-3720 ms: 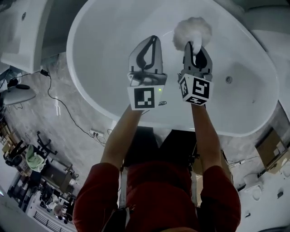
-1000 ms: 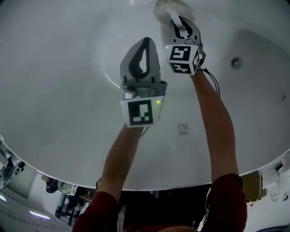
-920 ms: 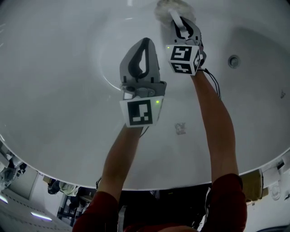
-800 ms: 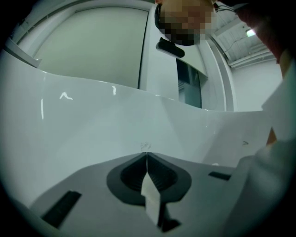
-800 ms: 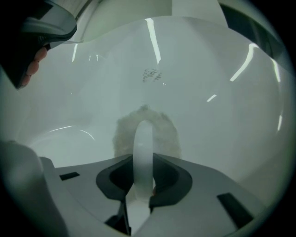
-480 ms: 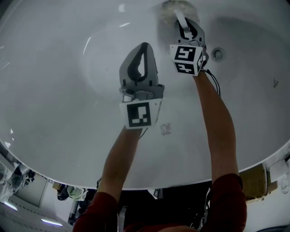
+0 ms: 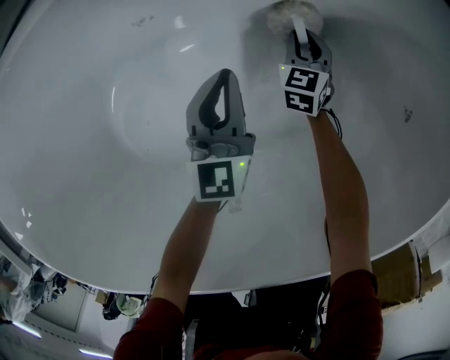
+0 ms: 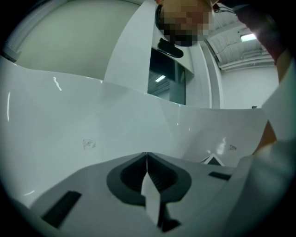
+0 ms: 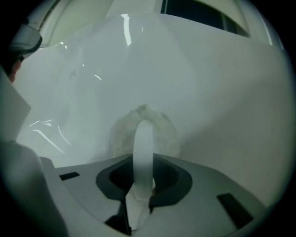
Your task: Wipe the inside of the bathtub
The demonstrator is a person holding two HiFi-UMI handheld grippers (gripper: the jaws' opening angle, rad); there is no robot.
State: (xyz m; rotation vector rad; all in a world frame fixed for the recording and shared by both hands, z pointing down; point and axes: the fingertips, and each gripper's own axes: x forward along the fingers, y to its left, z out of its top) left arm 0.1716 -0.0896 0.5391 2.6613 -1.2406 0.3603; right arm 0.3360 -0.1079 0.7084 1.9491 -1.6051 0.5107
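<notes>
While the right gripper (image 7: 303, 42) is pinching the flat white handle (image 9: 143, 143) of a fluffy pad (image 7: 293, 14), the pad appears to be pressing against the far wall of the tub (image 7: 98, 119), right of centre. The jaws are clamping the handle from both sides, and in the right gripper view the fleece is showing around it just beyond the tips. The left gripper (image 7: 224, 76) is hanging over the middle of the tub, nearer than the right one and to its left. Its jaws are pressed together on nothing and are touching nothing. The person, in red sleeves (image 7: 351, 309), is leaning over the near rim with both arms reaching in.

Wiping is looking under way, with much of the white inside probably yet to be covered. Doing this stroke well is likely coming down to laying the pad flat on the curved wall rather than on its edge, so the whole fleece is rubbing, and to overlapping each pass. The thin handle is looking liable to bend or twist in the jaws under a hard push, so moderate, even pressure is seeming wiser. A dark speck (image 7: 407, 112) on the right wall and faint marks (image 7: 144, 21) at the far left are looking like fair targets.
</notes>
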